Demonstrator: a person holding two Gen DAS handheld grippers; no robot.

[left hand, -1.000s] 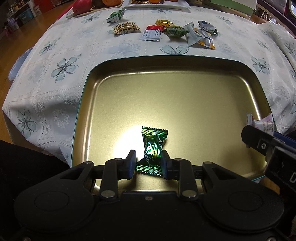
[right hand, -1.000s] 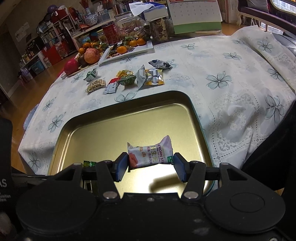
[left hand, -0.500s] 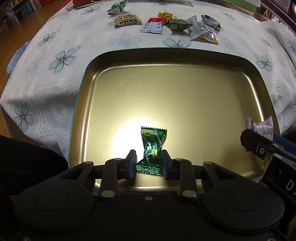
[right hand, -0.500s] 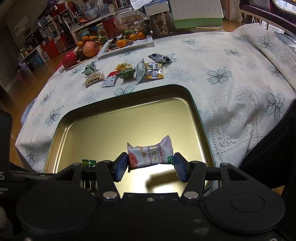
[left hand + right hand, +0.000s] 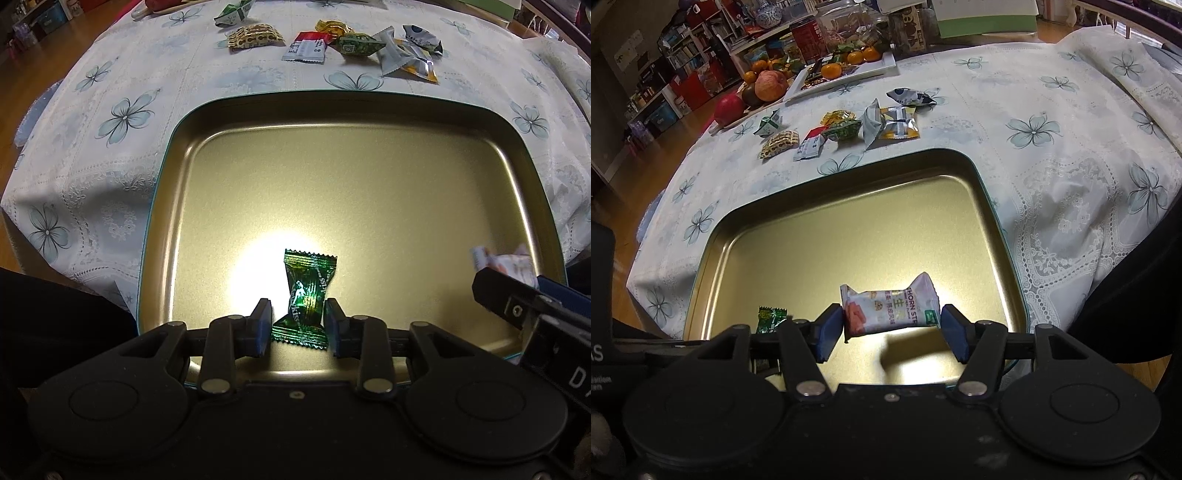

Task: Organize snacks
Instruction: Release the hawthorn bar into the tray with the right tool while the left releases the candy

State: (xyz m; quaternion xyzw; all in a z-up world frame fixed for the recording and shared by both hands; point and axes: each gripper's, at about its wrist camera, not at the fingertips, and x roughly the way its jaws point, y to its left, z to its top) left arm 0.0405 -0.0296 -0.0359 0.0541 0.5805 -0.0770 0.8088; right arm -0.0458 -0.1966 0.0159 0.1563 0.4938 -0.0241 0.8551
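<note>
A gold metal tray (image 5: pixel 351 177) sits on the flowered tablecloth. A green foil candy (image 5: pixel 306 291) lies in the tray's near part, between the fingers of my left gripper (image 5: pixel 297 321). Its jaws are opening and a gap shows beside the left pad. My right gripper (image 5: pixel 891 325) hangs over the tray's near right corner (image 5: pixel 997 236) with a white snack packet (image 5: pixel 892 310) between its pads. Those jaws are opening too, and the packet looks loose above its shadow. In the left wrist view that packet (image 5: pixel 506 260) is blurred. The green candy (image 5: pixel 770 317) shows left of the right gripper.
Several wrapped snacks (image 5: pixel 354 40) lie in a row on the cloth beyond the tray's far rim. Behind them stand fruit (image 5: pixel 770 85) and a white plate of oranges (image 5: pixel 849 70). The table edge drops off at the left (image 5: pixel 22 206).
Both grippers' jaws have spread. The left pads have come off the green candy, which now rests on the tray. The white packet has come loose between the right pads.
</note>
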